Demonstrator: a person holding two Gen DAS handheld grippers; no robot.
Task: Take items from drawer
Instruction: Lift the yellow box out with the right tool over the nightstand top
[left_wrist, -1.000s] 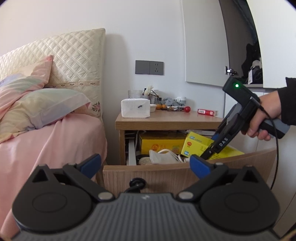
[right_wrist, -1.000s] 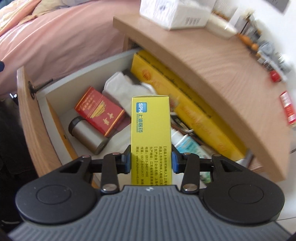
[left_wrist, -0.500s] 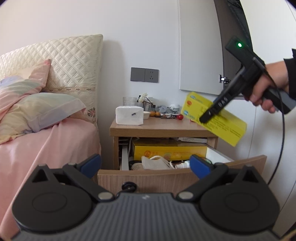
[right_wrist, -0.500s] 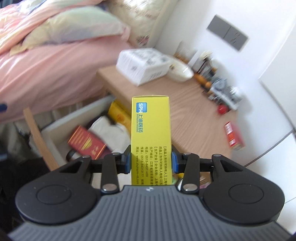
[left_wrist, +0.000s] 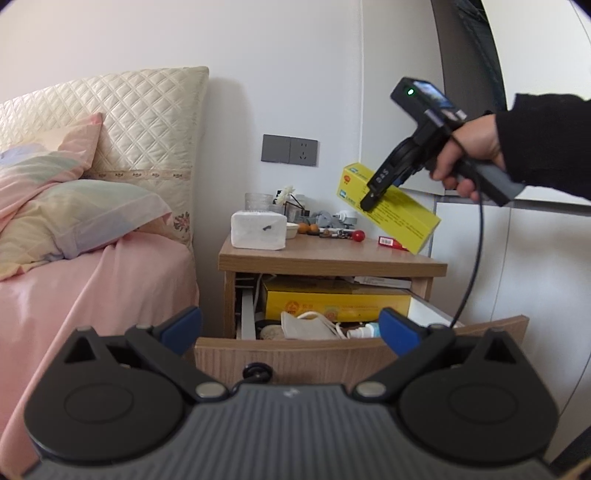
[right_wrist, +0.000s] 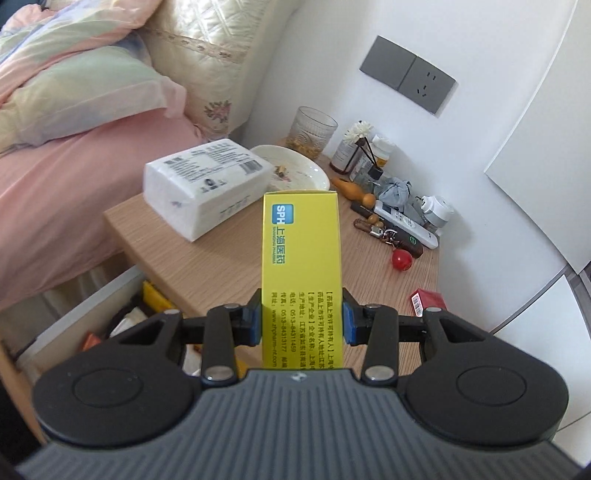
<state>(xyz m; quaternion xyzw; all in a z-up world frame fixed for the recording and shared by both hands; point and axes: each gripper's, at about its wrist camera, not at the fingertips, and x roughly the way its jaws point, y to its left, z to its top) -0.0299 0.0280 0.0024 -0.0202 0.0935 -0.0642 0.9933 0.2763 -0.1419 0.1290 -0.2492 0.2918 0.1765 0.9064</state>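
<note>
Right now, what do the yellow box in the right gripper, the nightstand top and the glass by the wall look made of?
Yellow medicine box: thin printed cardboard, matte, with crisp folded edges. Wooden nightstand top: light wood or wood-look laminate, since straight grain lines show; which one is unclear. Patterned drinking glass: clear pressed glass, see-through with a raised pattern.

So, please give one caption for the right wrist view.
Right gripper holds a yellow medicine box above the cluttered nightstand.

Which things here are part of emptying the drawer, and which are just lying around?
Job: right gripper gripping yellow medicine box; open drawer; left gripper, open.
Lying about: tissue pack, glass cup, remote control, red ball.
</note>
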